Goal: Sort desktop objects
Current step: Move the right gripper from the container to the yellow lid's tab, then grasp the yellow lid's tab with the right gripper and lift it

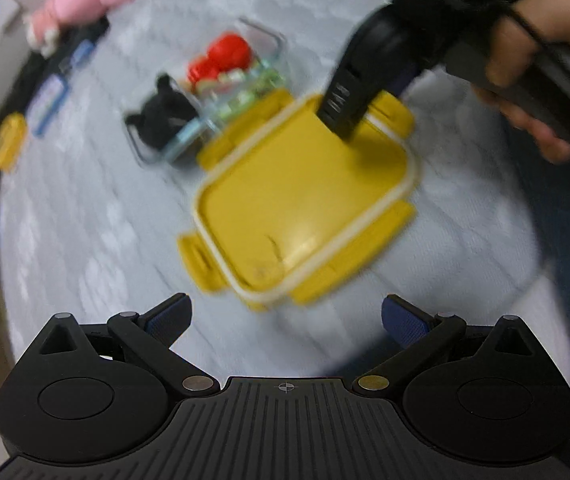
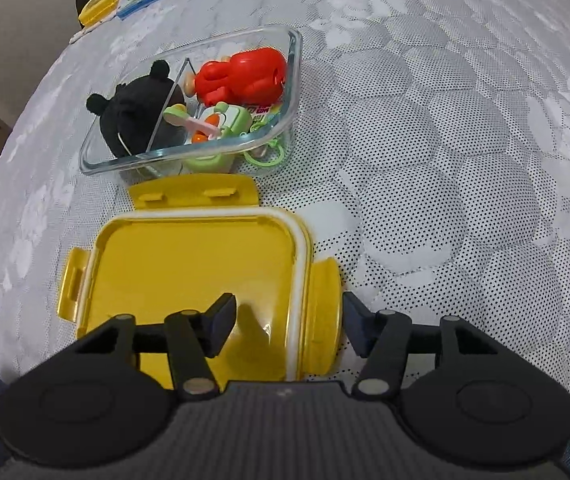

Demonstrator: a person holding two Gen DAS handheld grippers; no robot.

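My right gripper [image 2: 287,326] is spread open straddling the yellow lid's [image 2: 189,264] edge; the lid lies just beside the glass container [image 2: 291,80]. Left gripper [image 1: 285,314] hangs open above.

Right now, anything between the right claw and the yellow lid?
No. The right claw is open and already straddles the yellow lid's right edge, with nothing between them. The glass container sits beyond the lid.
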